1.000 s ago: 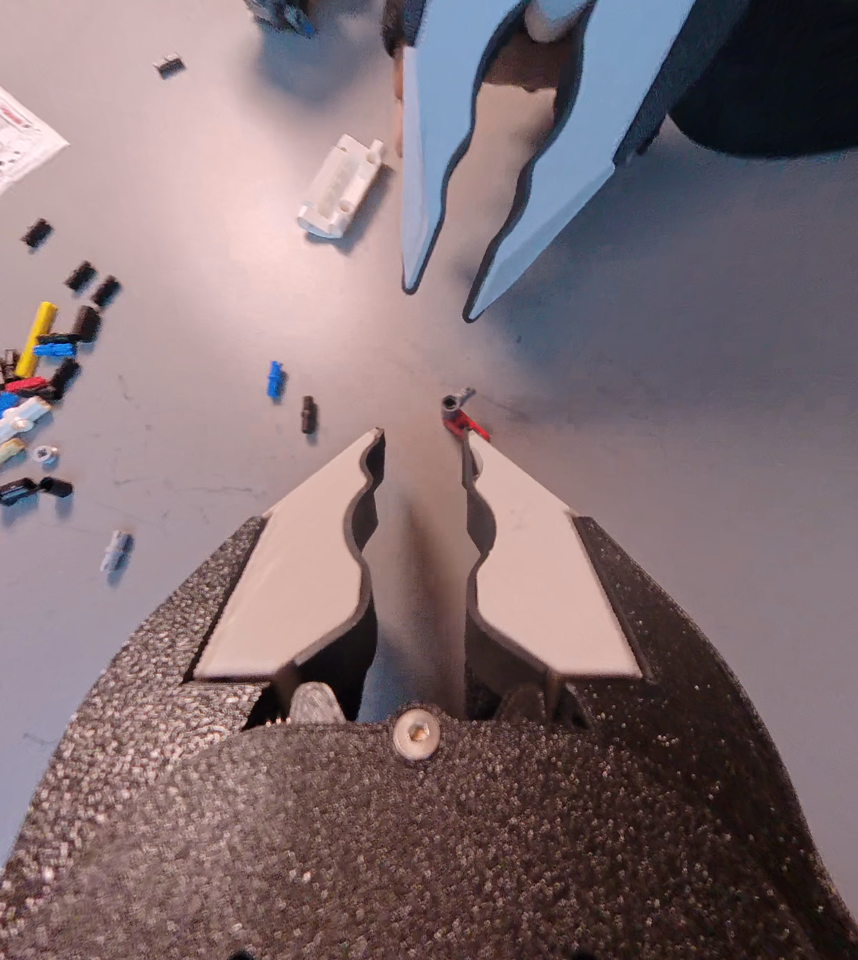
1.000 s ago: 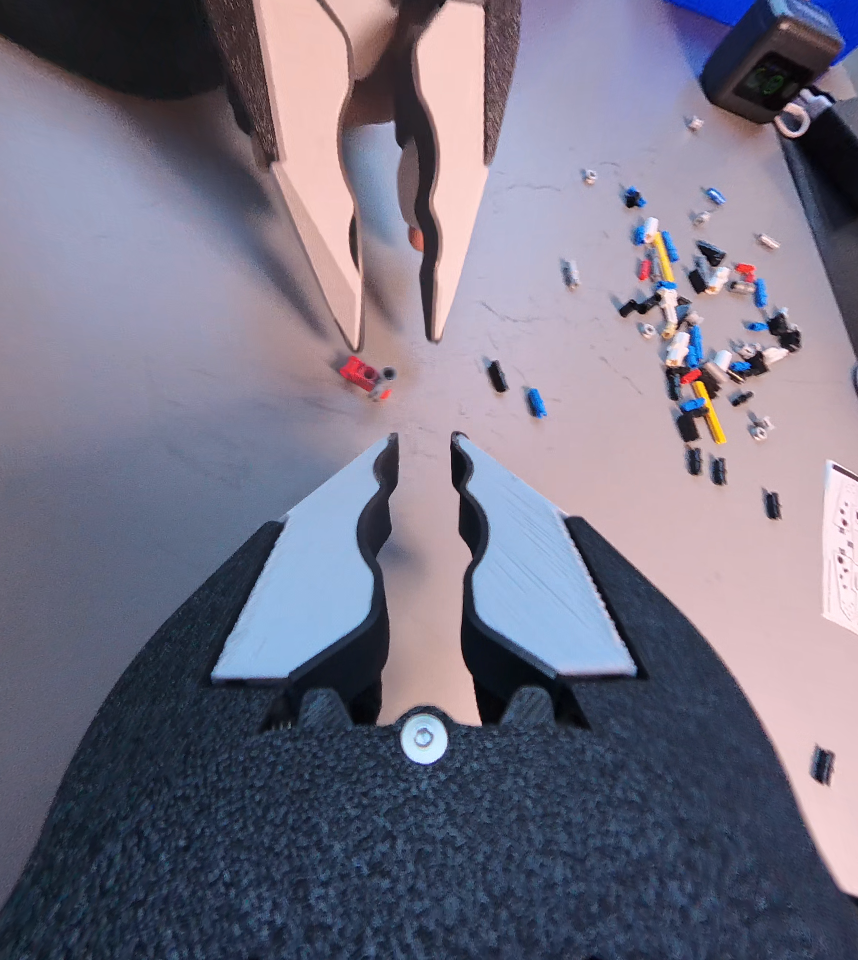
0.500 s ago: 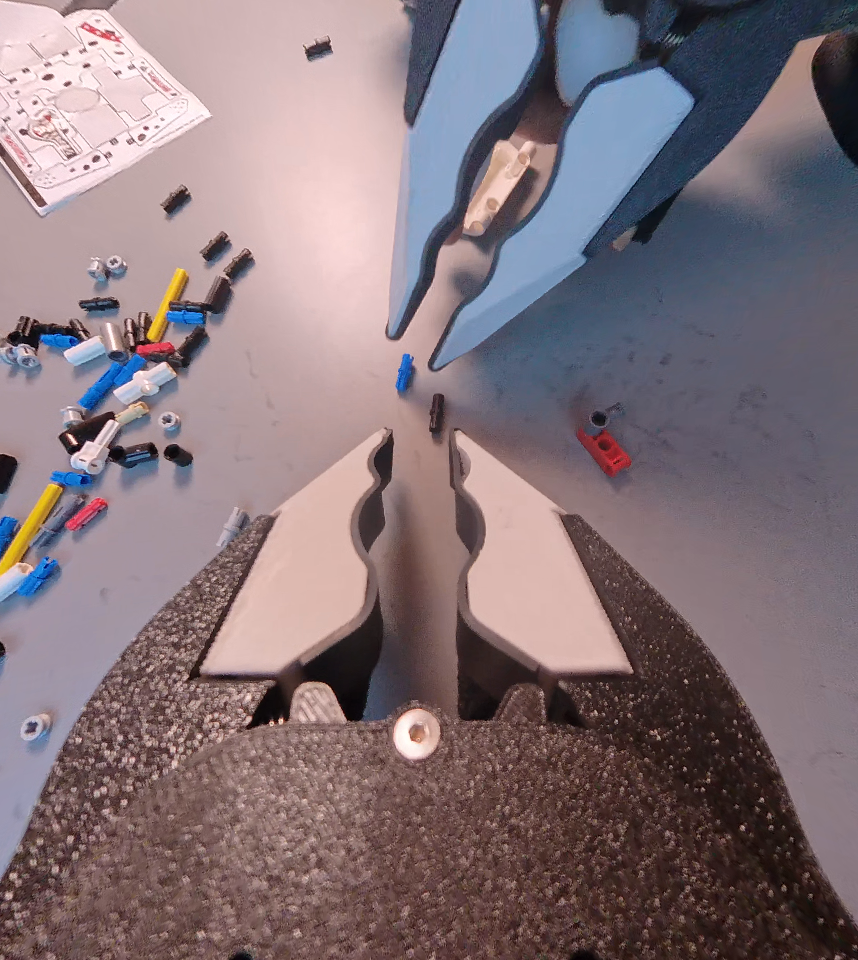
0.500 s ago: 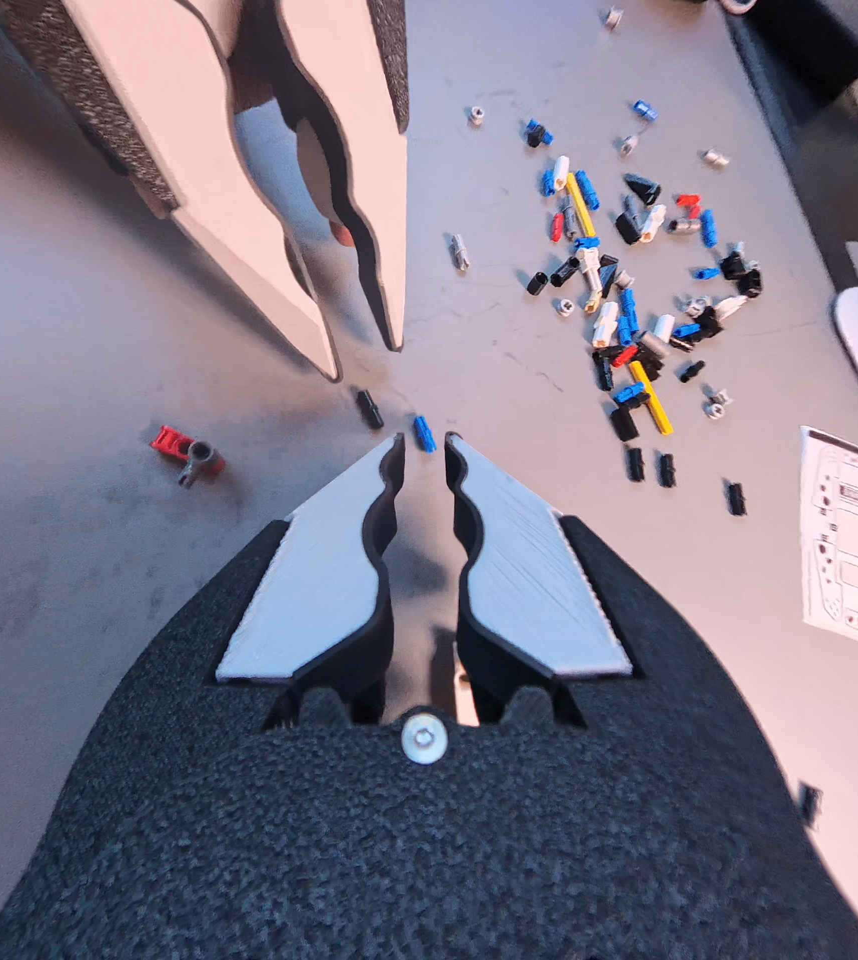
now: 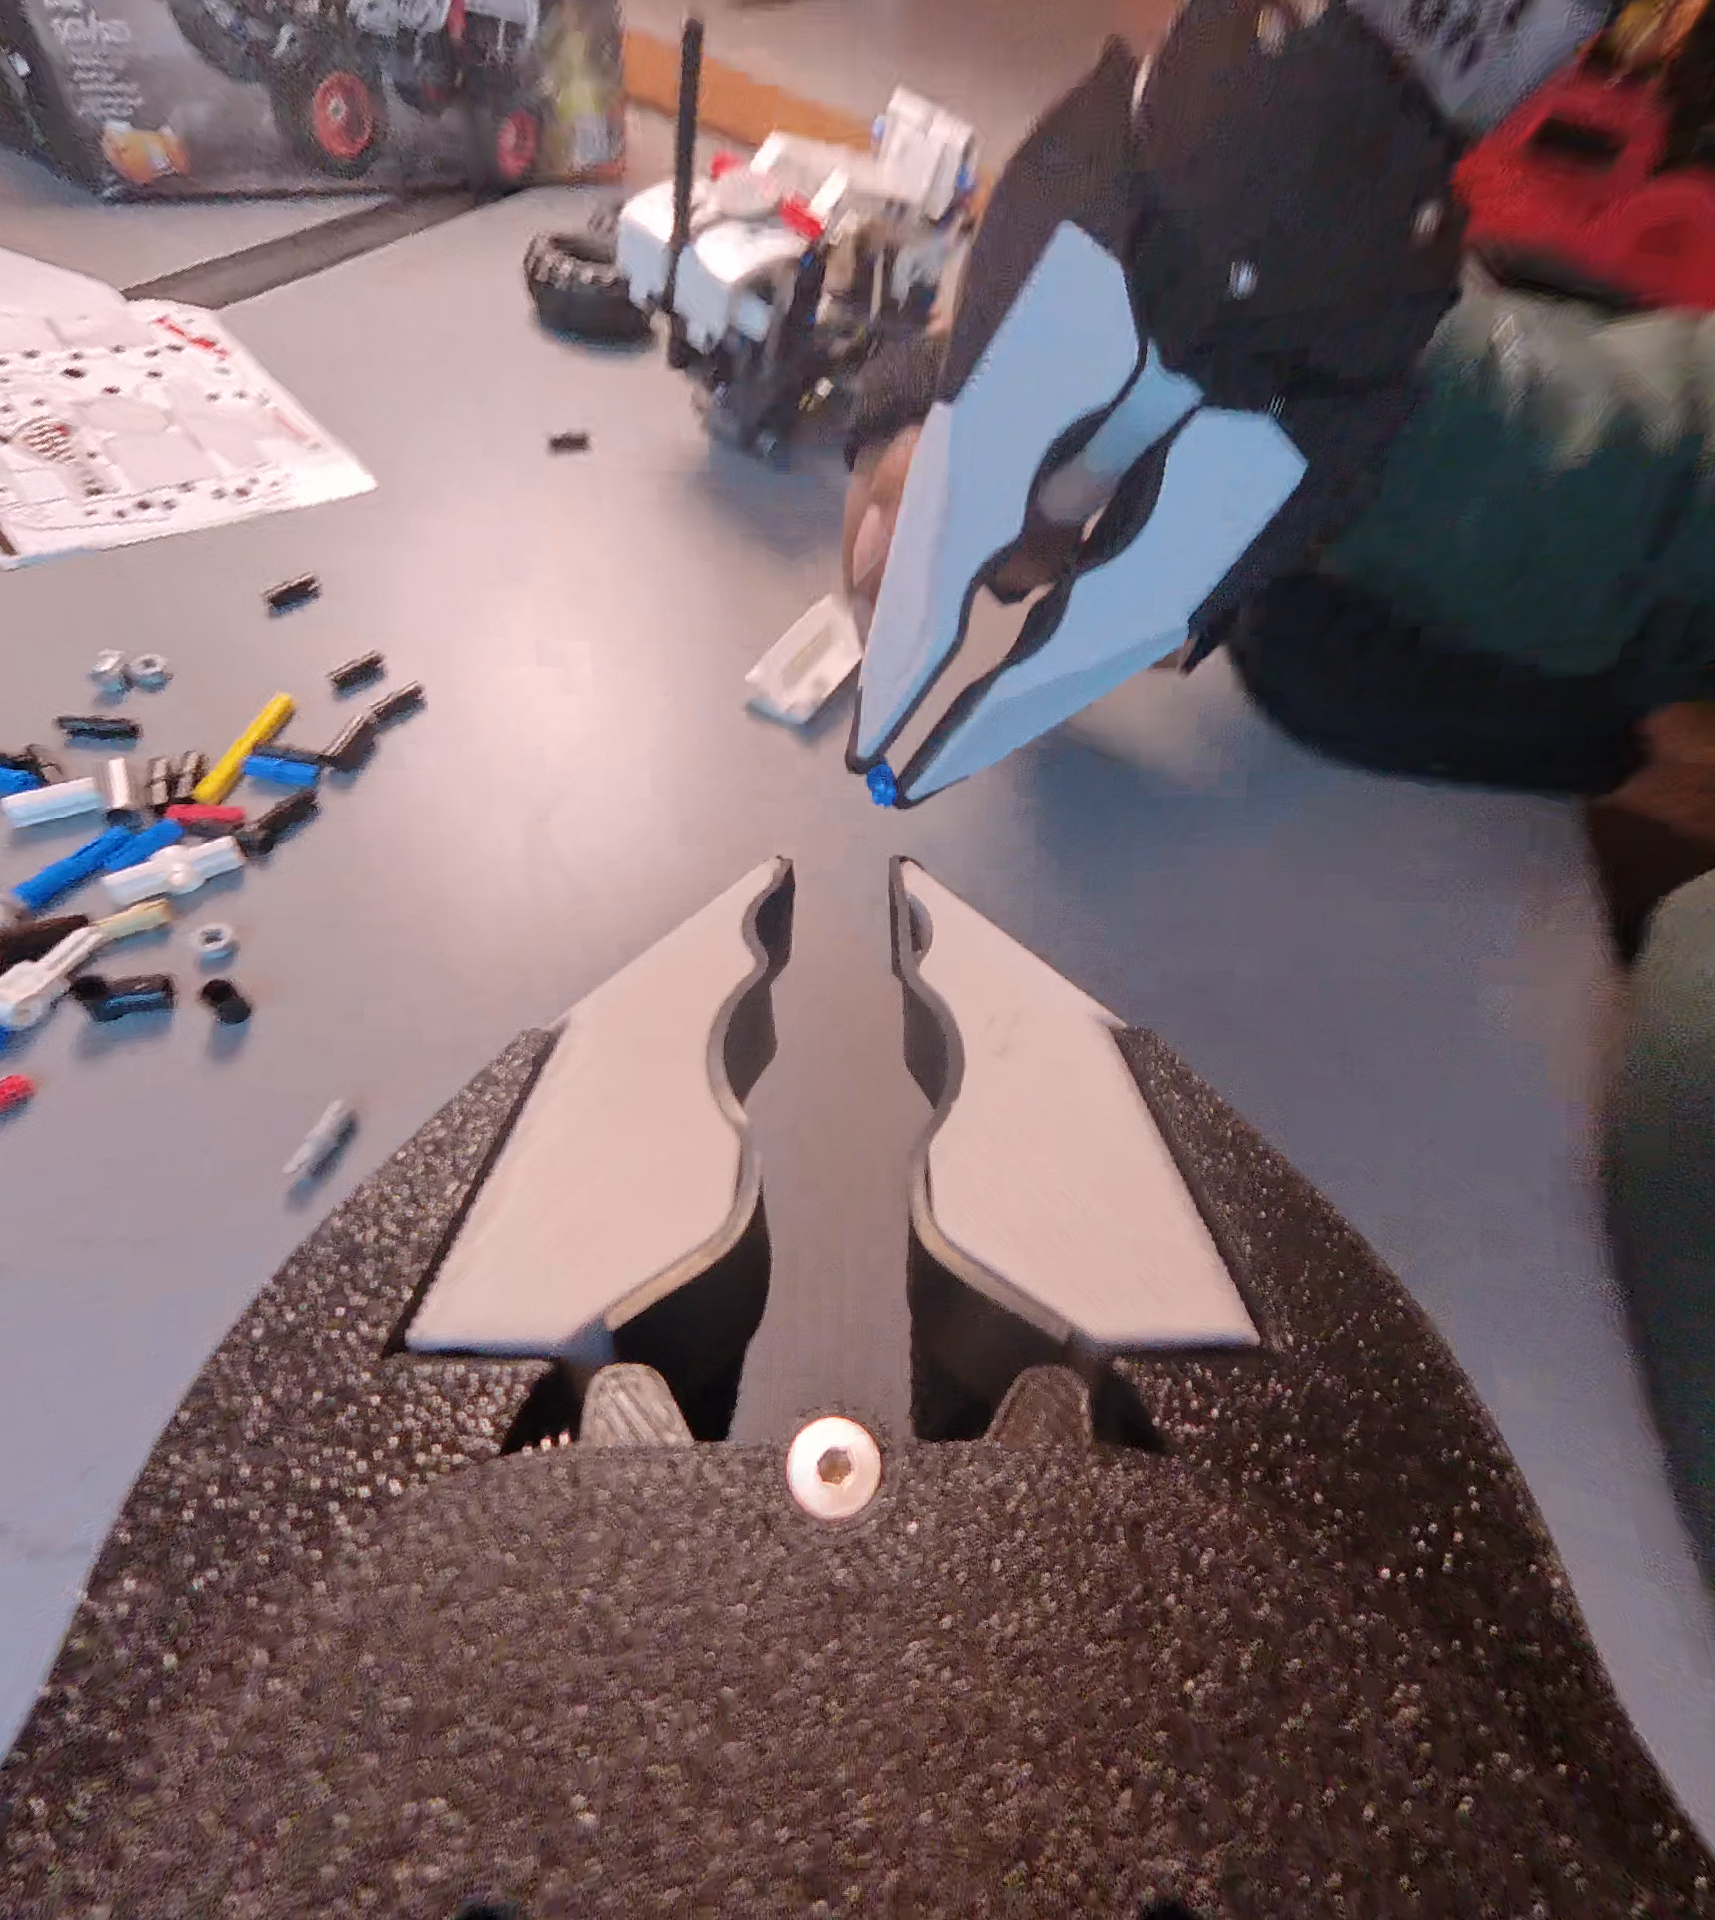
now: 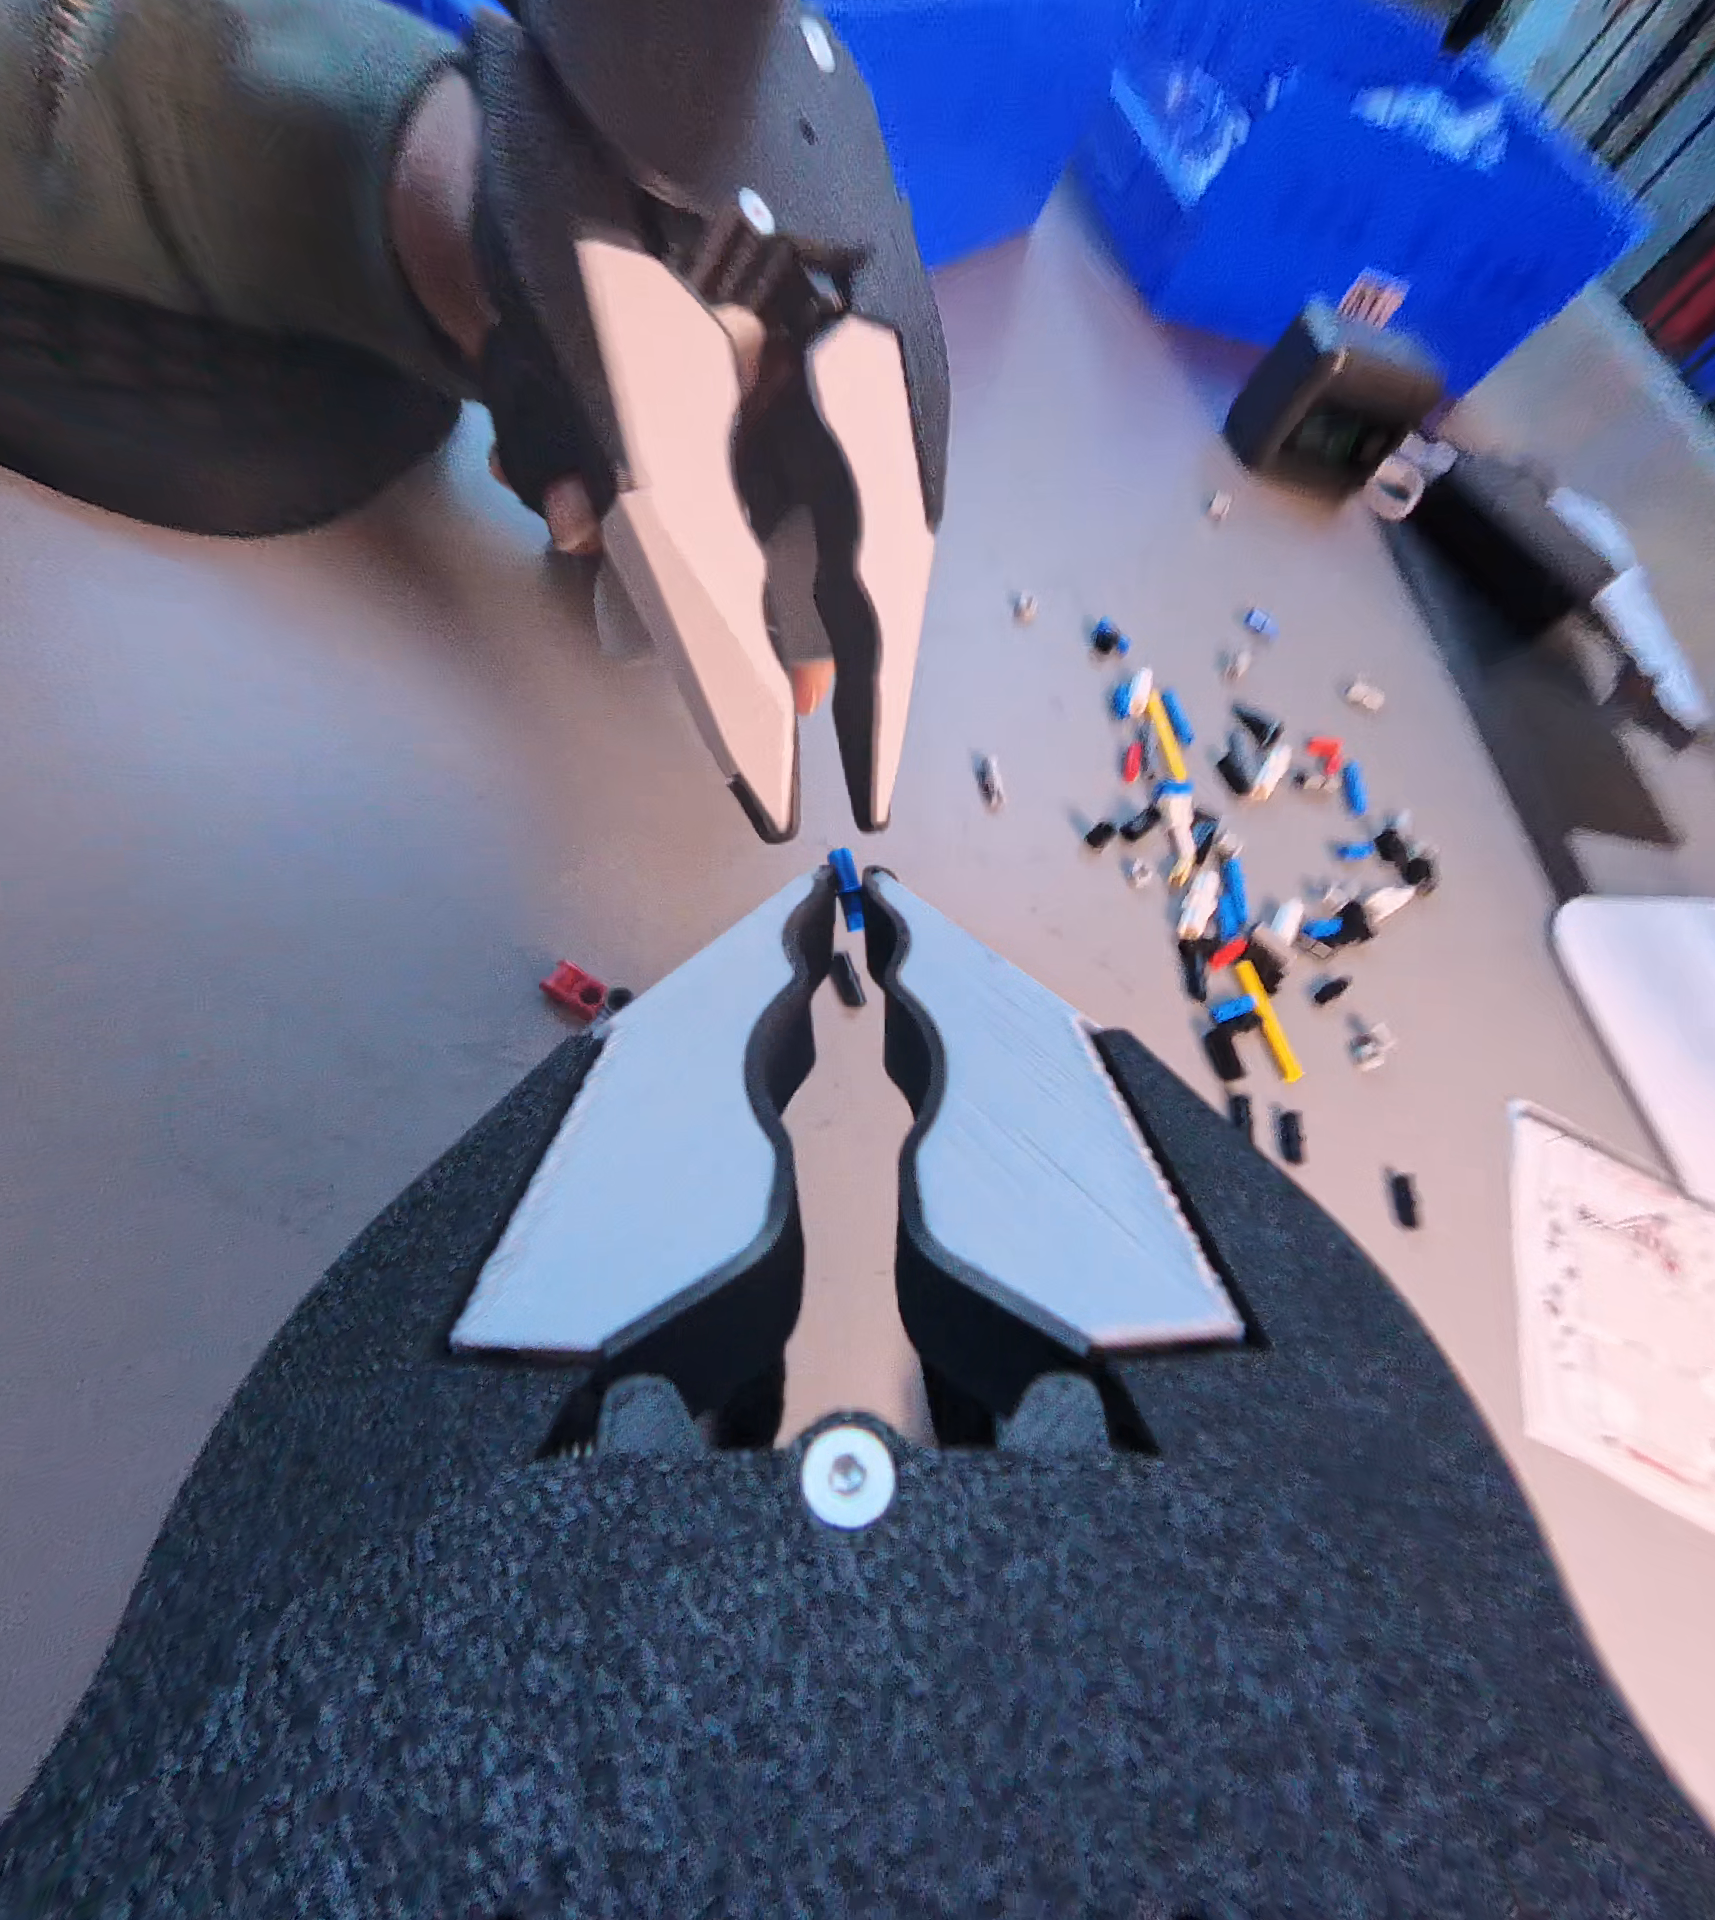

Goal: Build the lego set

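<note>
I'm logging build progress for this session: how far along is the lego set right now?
Done: a partly built vehicle stands at the back of the table. In hand: the right gripper pinches a blue pin in its jaws, while the left gripper is open and empty. Left: many loose pieces lie unsorted beside the instruction booklet.

A grey table [image 5: 1248,1018] carries everything. At its far end in the right wrist view sit a blue bin [image 6: 1352,177], a small dark box-shaped device [image 6: 1336,390] and a blurred white tray [image 6: 1684,997] near the right edge.
</note>
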Tool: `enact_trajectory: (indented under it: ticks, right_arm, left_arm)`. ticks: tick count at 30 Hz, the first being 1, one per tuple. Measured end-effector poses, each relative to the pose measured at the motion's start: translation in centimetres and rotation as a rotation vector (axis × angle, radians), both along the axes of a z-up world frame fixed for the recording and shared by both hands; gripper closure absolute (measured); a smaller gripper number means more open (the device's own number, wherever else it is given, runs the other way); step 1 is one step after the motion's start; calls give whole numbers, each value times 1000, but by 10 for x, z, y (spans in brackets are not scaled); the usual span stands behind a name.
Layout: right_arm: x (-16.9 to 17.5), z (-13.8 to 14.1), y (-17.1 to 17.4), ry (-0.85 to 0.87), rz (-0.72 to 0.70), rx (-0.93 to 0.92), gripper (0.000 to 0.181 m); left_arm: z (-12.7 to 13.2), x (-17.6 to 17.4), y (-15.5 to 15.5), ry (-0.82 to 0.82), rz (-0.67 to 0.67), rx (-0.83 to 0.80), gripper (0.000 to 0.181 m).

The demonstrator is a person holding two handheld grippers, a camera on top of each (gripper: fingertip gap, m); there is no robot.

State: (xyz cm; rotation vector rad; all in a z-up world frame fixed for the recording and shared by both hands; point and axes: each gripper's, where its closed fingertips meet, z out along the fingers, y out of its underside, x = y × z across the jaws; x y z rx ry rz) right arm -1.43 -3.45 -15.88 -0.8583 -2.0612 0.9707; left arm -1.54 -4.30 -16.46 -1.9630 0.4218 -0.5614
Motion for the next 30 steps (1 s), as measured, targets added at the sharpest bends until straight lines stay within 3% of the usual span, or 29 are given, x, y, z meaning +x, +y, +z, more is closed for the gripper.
enact_trajectory:
  ticks: [2,6,15,22,30]
  right_arm:
    - [6,16,-7,85,-3,67,177]
    - [11,27,-22,141,-1,106,177]
    - [16,29,-28,157,-5,149,177]
    - [32,51,-45,216,118,-49,176]
    - [36,55,-48,247,146,-50,177]
  left_arm:
    - [21,9,-4,-155,-35,23,164]
    - [34,18,-12,-313,-92,5,164]
    - [38,28,-20,-390,-157,-36,177]
    - [62,41,-37,-596,-324,-34,178]
    - [66,43,-40,-661,-358,-51,178]
